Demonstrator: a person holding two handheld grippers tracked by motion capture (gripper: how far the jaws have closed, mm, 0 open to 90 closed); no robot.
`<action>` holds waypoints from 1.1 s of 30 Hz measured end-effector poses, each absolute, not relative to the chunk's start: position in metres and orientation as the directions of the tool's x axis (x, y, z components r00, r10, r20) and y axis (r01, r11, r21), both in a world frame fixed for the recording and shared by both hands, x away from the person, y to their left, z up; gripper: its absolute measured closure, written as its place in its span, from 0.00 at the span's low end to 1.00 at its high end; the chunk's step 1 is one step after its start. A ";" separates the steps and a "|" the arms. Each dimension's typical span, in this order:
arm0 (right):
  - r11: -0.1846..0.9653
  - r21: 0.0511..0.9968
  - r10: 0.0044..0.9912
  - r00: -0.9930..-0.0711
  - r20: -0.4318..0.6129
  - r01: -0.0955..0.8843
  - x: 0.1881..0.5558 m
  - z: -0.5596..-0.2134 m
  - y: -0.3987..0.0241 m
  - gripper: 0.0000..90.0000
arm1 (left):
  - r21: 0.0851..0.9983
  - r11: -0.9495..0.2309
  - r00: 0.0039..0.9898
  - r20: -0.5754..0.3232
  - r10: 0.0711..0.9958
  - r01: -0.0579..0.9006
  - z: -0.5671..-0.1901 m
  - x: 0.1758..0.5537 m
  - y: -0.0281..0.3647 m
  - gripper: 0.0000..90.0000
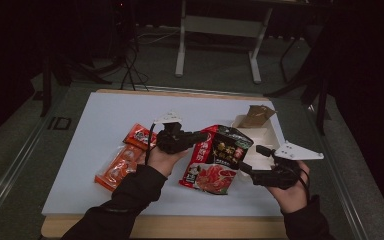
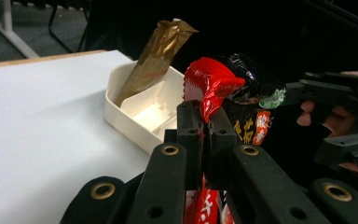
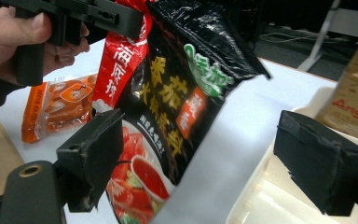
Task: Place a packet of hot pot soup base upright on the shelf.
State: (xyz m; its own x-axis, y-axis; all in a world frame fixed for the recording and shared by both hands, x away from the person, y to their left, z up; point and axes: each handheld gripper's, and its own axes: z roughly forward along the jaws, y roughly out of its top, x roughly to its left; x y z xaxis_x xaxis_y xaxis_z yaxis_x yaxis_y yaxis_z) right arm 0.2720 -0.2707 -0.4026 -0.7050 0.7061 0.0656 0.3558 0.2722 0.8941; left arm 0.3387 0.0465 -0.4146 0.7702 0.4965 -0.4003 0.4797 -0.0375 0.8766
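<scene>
Left gripper (image 2: pixel 204 122) is clamped on the top edge of the sauce packet (image 1: pixel 215 159), lifted mid-counter (image 1: pixel 90 150). Right gripper (image 3: pixel 214 163) jaws are held apart beside the packet's lower edge, nothing pinched. White tray (image 1: pixel 265 142) sits by the right edge; orange snack packs (image 1: pixel 122 162) left.

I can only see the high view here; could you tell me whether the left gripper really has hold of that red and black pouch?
Observer: Yes, the left gripper is shut on the pouch, pinching its crumpled red edge.
Operator: Thank you. Is the right gripper touching it?
Observer: No, the right gripper is open; its pads stand apart from the pouch hanging between them.
Operator: What is in the white tray?
Observer: A gold-brown packet leans upright in the far compartment of the white tray.
</scene>
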 end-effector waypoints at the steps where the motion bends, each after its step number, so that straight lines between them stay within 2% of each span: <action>1: 0.272 0.894 0.706 -0.705 0.066 0.356 0.275 -0.402 -0.270 0.18 | 0.876 -0.031 0.774 -0.408 0.484 0.481 -0.414 0.338 0.046 0.97; 6: 0.262 0.888 0.697 -0.710 0.097 0.378 0.287 -0.402 -0.268 0.26 | 0.882 -0.024 0.786 -0.406 0.467 0.471 -0.410 0.335 0.043 0.97; 9: 0.253 0.890 0.686 -0.719 0.111 0.379 0.291 -0.401 -0.266 0.36 | 0.889 -0.010 0.794 -0.403 0.456 0.457 -0.408 0.333 0.043 0.97; 12: 0.266 0.892 0.675 -0.731 0.099 0.366 0.295 -0.400 -0.265 0.52 | 0.894 -0.007 0.799 -0.398 0.451 0.449 -0.408 0.331 0.042 0.97; 14: 0.273 0.890 0.650 -0.752 0.110 0.365 0.296 -0.399 -0.265 0.66 | 0.898 -0.015 0.804 -0.387 0.451 0.441 -0.407 0.331 0.042 0.97; 17: 0.261 0.889 0.632 -0.763 0.136 0.376 0.298 -0.394 -0.265 0.76 | 0.903 -0.002 0.807 -0.383 0.450 0.430 -0.409 0.331 0.043 0.97; 20: 0.219 0.891 0.615 -0.765 0.191 0.398 0.301 -0.393 -0.268 0.81 | 0.902 0.010 0.803 -0.389 0.452 0.431 -0.412 0.332 0.045 0.97; 24: 0.246 0.886 0.626 -0.763 0.165 0.394 0.300 -0.388 -0.264 0.85 | 0.898 0.020 0.801 -0.401 0.445 0.439 -0.418 0.334 0.047 0.97; 28: 0.243 0.884 0.633 -0.756 0.167 0.400 0.300 -0.386 -0.263 0.86 | 0.909 0.000 0.814 -0.374 0.443 0.418 -0.418 0.334 0.048 0.96; 33: 0.250 0.891 0.639 -0.756 0.143 0.379 0.296 -0.380 -0.263 0.86 | 0.912 -0.014 0.831 -0.368 0.416 0.411 -0.418 0.336 0.050 0.91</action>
